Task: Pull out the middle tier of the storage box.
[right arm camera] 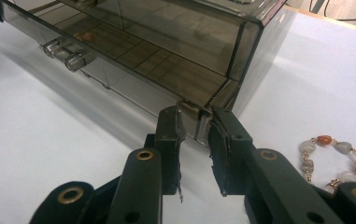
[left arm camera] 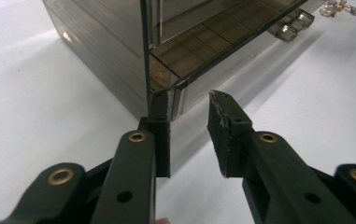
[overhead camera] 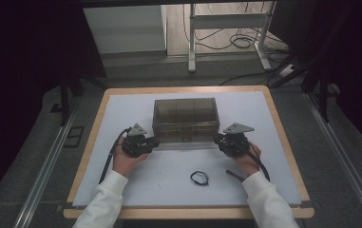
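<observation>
Near edge of the counter (overhead camera: 283, 156): two white sleeves come in from the bottom, each hand holding a hand-held gripper. Ahead of them on the pale surface lie a small dark loop of cord (overhead camera: 199, 177) and a short dark rod (overhead camera: 234, 175), both loose and clear of the grippers. Left hand-held gripper (left arm camera: 189, 121) sits at the front left corner of the smoky clear drawer box (overhead camera: 185, 118); jaws stand part open, one pad touching the box's corner edge, the other pad off it with a gap showing, nothing clamped. Right hand-held gripper (right arm camera: 195, 135) is at the front right corner of the box; jaws narrow, straddling the corner post, pads close on either side, but whether they press it I cannot tell. Box stands mid-counter, upright, gridded dividers visible through its walls, two clear knobs (right arm camera: 65, 53) on the drawer front. A beaded bracelet (right arm camera: 333, 158) lies on the counter just beside the right gripper. No readable labels or writing. Beyond the counter: floor cables and a white metal frame (overhead camera: 228, 28).
</observation>
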Demonstrator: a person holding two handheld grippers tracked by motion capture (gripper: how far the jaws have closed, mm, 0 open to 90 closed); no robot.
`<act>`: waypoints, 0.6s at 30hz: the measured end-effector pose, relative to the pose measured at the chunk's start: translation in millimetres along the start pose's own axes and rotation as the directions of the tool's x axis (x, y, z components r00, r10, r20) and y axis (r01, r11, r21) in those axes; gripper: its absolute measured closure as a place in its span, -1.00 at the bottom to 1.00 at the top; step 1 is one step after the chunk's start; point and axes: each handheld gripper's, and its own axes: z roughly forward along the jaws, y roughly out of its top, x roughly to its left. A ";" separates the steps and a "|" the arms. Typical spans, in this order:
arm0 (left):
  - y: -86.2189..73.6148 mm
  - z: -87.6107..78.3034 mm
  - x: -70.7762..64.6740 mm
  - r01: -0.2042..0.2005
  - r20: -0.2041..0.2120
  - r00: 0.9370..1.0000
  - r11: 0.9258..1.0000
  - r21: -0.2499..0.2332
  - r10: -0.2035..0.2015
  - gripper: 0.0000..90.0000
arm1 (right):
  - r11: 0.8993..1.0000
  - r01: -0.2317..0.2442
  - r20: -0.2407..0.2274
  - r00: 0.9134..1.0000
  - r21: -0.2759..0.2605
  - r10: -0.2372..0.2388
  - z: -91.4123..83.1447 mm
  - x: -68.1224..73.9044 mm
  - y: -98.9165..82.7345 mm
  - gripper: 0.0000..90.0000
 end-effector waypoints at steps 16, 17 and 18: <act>-3.5 -2.5 -3.3 -0.007 -0.010 1.000 1.000 0.001 0.007 0.73 | 1.000 0.005 0.001 1.000 0.000 -0.005 -3.8 2.5 -2.2 0.64; -3.9 -3.0 -3.7 -0.009 -0.010 1.000 1.000 0.002 0.009 0.73 | 1.000 0.004 0.001 1.000 0.001 -0.004 -4.3 2.8 -2.4 0.64; -4.3 -3.3 -4.3 -0.009 -0.011 1.000 1.000 0.000 0.009 0.73 | 1.000 0.004 0.000 1.000 0.003 -0.004 -5.0 3.0 -2.7 0.64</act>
